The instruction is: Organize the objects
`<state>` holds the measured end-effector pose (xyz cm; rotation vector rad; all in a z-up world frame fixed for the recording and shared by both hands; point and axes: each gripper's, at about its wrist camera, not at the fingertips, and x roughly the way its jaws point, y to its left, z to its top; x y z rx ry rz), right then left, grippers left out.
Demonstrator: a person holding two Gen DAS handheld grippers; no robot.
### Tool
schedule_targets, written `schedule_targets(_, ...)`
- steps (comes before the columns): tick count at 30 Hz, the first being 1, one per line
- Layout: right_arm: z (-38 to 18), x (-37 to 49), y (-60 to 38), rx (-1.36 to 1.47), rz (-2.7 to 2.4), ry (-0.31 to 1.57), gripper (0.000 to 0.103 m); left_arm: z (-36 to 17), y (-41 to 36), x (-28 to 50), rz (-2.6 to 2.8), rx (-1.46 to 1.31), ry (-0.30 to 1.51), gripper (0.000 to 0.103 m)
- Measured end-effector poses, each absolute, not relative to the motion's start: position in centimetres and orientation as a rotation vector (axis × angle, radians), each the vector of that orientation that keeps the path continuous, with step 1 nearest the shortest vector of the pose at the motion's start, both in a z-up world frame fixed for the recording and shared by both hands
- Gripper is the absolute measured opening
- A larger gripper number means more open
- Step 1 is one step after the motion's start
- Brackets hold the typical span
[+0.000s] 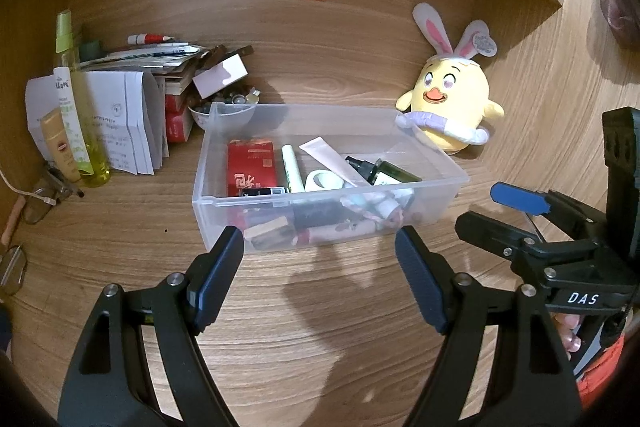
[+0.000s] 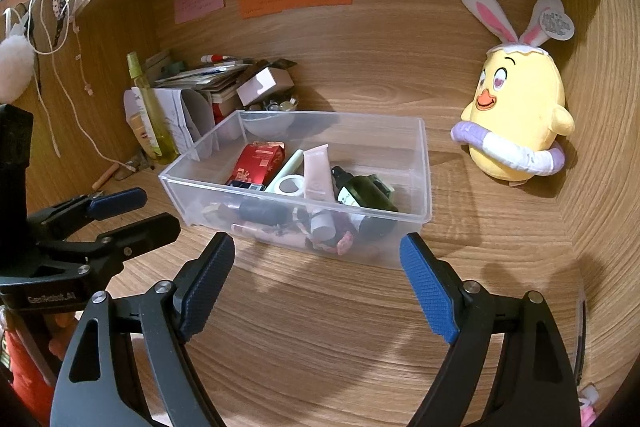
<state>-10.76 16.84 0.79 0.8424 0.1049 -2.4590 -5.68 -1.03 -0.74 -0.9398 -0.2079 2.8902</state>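
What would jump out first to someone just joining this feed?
The clear plastic bin at the desk's centre, crammed with tubes, bottles and a red packet. Right of it, a yellow chick plush with bunny ears leans on the wall. Both grippers, left and right, hang open before the bin.

Both wrist views face the clear bin (image 1: 256, 203) closely (left, right).

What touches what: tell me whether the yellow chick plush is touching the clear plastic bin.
Cannot tell. In the right wrist view, wooden desk shows between the yellow chick plush and the clear plastic bin, but in the left wrist view its purple ring overlaps the bin's far corner.
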Motion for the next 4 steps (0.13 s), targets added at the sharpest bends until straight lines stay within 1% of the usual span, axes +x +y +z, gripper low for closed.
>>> schedule_targets(1, 0.77, -10.82, 16.87, 0.844, -2.458, 0.103, 0.083, -0.75, -1.03, -5.71, 2.888, -0.943, -0.211, 0.078)
schedule_targets(2, 0.75, -10.92, 16.94, 0.845, -2.457, 0.100, 0.083, -0.79, -1.05, -5.78, 2.882, -0.948, -0.212, 0.082)
schedule_targets(3, 0.74, -10.98, 16.98, 0.845, -2.457, 0.098, 0.083, -0.81, -1.06, -5.82, 2.881, -0.950, -0.211, 0.090)
schedule_targets(4, 0.73, -11.03, 17.03, 0.846, -2.458, 0.098, 0.083, -0.82, -1.08, -5.83, 2.884, -0.949, -0.213, 0.093)
